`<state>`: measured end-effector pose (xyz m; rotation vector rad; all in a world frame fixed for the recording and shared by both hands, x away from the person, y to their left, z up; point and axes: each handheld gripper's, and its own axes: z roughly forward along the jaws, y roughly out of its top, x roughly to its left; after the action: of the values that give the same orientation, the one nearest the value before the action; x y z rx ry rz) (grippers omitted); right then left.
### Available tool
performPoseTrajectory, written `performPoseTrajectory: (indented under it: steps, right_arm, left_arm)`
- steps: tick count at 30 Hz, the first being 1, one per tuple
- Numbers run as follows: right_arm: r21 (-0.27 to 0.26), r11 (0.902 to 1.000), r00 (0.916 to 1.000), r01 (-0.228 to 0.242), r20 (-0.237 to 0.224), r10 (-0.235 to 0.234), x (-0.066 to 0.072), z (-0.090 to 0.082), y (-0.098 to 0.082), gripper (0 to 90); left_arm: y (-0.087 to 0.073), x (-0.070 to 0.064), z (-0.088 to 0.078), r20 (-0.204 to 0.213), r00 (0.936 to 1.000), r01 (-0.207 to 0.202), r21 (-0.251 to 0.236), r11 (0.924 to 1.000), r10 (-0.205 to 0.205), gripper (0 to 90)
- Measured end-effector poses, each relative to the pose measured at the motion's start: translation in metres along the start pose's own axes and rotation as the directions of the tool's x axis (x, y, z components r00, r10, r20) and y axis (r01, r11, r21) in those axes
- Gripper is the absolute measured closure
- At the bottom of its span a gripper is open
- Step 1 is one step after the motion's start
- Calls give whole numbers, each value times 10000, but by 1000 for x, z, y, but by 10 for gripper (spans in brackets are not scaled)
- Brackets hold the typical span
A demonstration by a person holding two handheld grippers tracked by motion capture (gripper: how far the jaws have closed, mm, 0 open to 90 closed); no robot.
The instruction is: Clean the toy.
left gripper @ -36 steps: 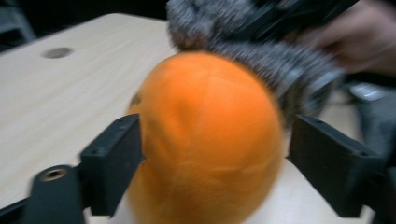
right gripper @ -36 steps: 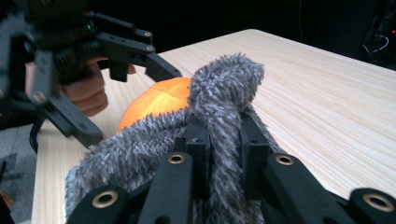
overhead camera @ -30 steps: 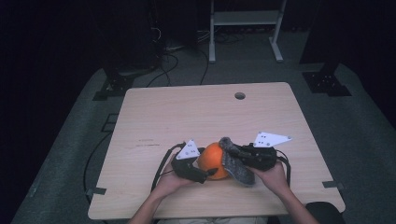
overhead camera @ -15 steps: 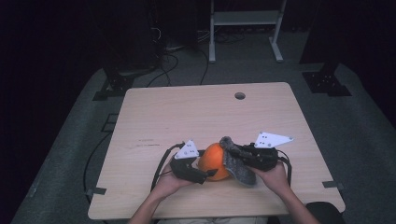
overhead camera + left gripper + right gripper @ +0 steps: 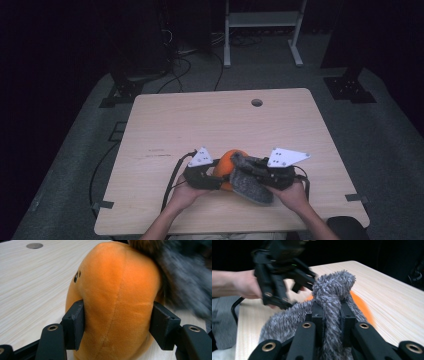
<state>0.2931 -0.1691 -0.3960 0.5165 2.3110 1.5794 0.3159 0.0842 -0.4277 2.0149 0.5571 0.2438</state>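
While both grippers meet near the middle of the table's (image 5: 165, 125) near edge, an orange plush toy (image 5: 115, 297) sits between them, partly wrapped in a fuzzy grey cloth (image 5: 332, 290). In the high view the toy (image 5: 227, 162) lies on the wooden table between the two hands, well apart from the round hole (image 5: 257, 102) by the far edge.

In the left gripper view, the left gripper (image 5: 117, 325) has its jaws closed partway, pressed into the toy's two sides so that the plush bulges between the pads. They have just been closing, with the toy between them. The toy's long axis runs away from this gripper, roughly along the jaws, its rounded end pointing away from the gripper; a stitched seam follows that axis down the middle, and a small dark mark sits on its upper left side.

In the right gripper view, the right gripper (image 5: 332, 322) is clamped tight on a bunched fold of the grey cloth, which stands up between the jaws. The cloth (image 5: 250, 182) drapes over the toy's right side and trails toward the near edge.
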Motion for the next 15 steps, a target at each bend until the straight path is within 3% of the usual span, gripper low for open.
performPoseTrajectory:
  steps: [2,6,8,11,13,15]
  right_arm:
    - [117,9996,9996,238,140,-239,4,4,2,777]
    - [191,9998,9952,-106,979,86,-12,-5,-1,777]
    - [472,9987,9910,-185,1334,120,-19,-8,-6,777]
    - [530,9984,9922,-193,1242,126,-19,-9,-8,778]
    - [287,9996,9961,-54,885,29,-13,-8,-5,777]
    - [148,9997,9986,172,503,-179,-5,-5,-1,776]
  left_arm:
    - [0,-3,-1,-29,9999,-151,32,9999,151,371]
    - [-1,0,-2,238,9996,-117,-47,9999,118,369]
    - [0,2,-2,295,9996,1,-107,9999,2,305]
    - [1,3,3,270,9993,274,124,9995,-277,188]
    - [-1,2,4,199,9995,230,103,9997,-232,219]
    - [-1,-3,5,162,9998,-88,79,9999,87,292]
